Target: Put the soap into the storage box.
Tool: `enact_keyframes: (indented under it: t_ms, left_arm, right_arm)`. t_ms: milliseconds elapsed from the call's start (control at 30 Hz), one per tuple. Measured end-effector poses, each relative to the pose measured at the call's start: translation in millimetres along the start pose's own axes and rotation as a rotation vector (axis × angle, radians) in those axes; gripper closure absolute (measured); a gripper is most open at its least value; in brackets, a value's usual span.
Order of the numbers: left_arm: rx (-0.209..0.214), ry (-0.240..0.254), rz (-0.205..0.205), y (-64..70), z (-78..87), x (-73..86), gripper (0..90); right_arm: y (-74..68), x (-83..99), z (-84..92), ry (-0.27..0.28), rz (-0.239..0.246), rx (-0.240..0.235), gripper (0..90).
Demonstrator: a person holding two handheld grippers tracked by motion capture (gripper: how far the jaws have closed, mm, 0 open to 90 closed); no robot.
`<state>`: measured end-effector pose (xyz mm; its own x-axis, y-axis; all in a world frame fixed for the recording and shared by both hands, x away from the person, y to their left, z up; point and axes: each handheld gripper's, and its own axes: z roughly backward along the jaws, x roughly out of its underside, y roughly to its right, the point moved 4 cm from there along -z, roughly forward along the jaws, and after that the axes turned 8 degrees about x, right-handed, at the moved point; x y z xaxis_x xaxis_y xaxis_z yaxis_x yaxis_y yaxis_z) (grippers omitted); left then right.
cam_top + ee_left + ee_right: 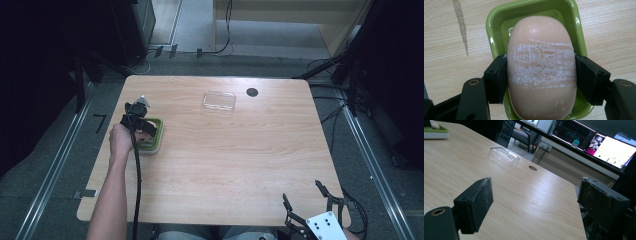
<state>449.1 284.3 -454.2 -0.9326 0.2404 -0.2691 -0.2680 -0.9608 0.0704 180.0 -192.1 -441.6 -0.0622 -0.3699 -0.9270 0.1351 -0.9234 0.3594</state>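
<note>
Left gripper view: fingers [499, 80] clamping a bar of soap [541, 72] across its short sides, over a green dish [496, 30].

Soap is looking solid but slick and easily scuffed, with white scrape marks already running across its middle; gripping at the waist with steady, moderate pressure seems safest, since the rounded ends would likely be slipping out. High view is placing the left gripper [141, 126] at the table's [225, 160] left edge, well apart from a clear lid [219, 101]. Right gripper [534, 205] is sitting with fingers wide apart, holding nothing.
</note>
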Motion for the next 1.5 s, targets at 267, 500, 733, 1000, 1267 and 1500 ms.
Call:
enact_keyframes:
  t_ms: [267,500,733,1000,1267,1500]
  left_arm:
    - [0.008,0.027,0.01,-2.3,-3.4,-0.6,33.7]
    - [0.002,0.019,0.0,-0.9,-8.5,-0.6,33.7]
    - [0.015,0.013,0.005,-3.1,-10.8,0.4,33.6]
    - [0.019,-0.001,0.004,-2.8,-14.6,1.6,33.6]
    - [0.021,-0.009,0.01,-2.6,-15.3,2.2,33.6]
    - [0.024,-0.017,0.017,-2.6,-15.1,3.8,33.6]
  right_arm:
    - [-0.3,-0.4,-0.6,0.003,0.002,-0.001,13.2]
    - [-0.6,-0.5,-0.7,0.003,0.002,-0.003,13.1]
    - [-0.2,-0.3,-0.7,0.003,0.0,0.0,13.1]
    - [-0.3,-0.6,-1.0,0.004,0.002,0.001,13.1]
    - [0.0,-0.6,-1.3,0.005,0.0,0.003,13.1]
    - [-0.1,-0.9,-0.5,0.007,-0.004,0.003,13.1]
